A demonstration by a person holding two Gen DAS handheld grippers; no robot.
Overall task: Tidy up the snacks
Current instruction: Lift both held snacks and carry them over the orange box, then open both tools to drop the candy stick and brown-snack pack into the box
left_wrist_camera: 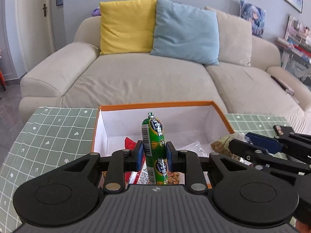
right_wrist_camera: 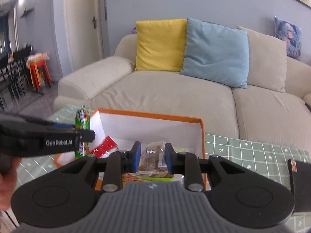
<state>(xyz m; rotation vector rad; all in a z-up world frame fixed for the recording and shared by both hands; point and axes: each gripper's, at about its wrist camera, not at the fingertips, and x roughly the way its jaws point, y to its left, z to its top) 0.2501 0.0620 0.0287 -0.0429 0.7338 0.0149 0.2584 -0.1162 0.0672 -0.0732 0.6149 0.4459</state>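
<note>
Blue fingers (left_wrist_camera: 139, 153) clamp upright green sausage (left_wrist_camera: 154, 149); barcode visible.

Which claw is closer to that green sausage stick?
Left. The left claw is clamped right on the green sausage stick, holding it upright over the orange box. The right claw is off to its side, gripping a clear snack packet instead.

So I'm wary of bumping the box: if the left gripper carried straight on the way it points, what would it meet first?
Probably the far white inner wall of the orange box, with the green sausage leading the left gripper; depth is unclear.
</note>
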